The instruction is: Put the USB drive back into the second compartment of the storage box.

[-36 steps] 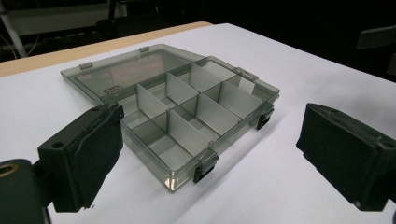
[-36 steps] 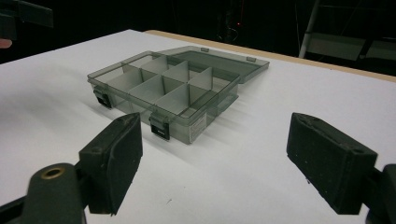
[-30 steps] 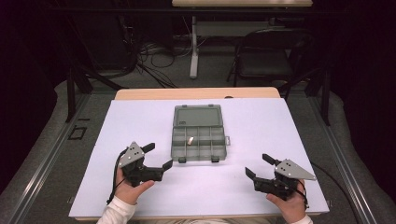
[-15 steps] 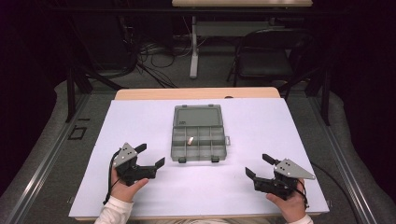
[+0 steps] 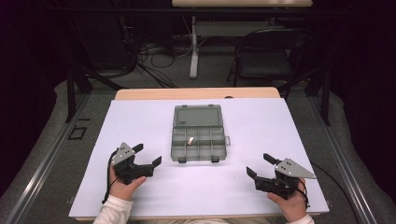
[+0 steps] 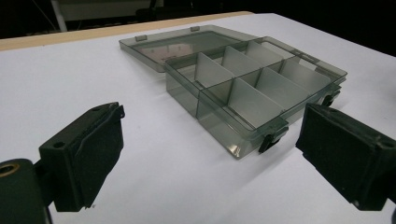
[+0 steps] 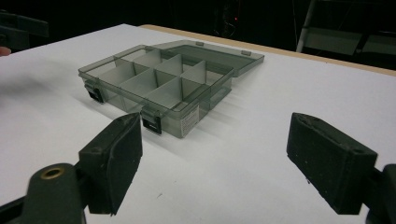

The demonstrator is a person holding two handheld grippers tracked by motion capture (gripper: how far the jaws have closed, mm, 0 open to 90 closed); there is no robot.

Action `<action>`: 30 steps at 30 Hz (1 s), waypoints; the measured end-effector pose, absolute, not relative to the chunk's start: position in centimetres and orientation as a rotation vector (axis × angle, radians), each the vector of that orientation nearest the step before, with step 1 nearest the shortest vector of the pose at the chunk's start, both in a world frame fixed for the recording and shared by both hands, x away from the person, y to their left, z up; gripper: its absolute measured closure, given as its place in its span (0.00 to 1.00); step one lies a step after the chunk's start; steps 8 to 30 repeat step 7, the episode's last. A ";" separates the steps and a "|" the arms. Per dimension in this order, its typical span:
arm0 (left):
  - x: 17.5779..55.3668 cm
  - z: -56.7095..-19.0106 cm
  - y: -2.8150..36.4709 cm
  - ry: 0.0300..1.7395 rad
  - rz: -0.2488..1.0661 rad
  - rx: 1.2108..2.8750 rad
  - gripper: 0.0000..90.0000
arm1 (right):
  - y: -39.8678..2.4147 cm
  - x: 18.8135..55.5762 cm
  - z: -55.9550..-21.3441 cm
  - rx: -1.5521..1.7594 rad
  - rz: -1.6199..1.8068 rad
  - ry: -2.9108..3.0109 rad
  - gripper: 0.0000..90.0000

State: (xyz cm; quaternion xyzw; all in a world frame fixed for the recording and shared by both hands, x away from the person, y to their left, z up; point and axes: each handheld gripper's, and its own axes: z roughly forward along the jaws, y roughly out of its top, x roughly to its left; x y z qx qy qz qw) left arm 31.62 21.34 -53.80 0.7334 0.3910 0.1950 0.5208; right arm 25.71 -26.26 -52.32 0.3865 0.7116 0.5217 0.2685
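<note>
A white tabletop [image 5: 140, 121] stood in a dark room with floor cables [image 5: 154, 60]. The open compartment box [image 5: 197, 135] lay mid-table. The left gripper [image 5: 148, 155] and right gripper [image 5: 259, 165] both gaped empty, flanking it.

The left gripper [image 6: 210, 154], its two black jaws spread wide and empty, faces a smoky grey compartment box [image 6: 254, 91] on the white tabletop [image 6: 84, 79]. The box's lid [image 6: 182, 44] lies flat open behind it, dividers upright, two latches toward the gripper.
</note>
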 end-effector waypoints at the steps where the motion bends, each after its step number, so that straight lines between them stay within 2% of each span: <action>1: 31.7 -53.9 21.4 0.939 0.463 1.759 0.07 | -26.3 25.8 -52.4 1.048 1.407 1.917 0.20; 30: 31.9 -54.0 21.5 0.955 0.460 1.760 0.07 | -26.3 25.8 -52.5 1.057 1.400 1.919 0.20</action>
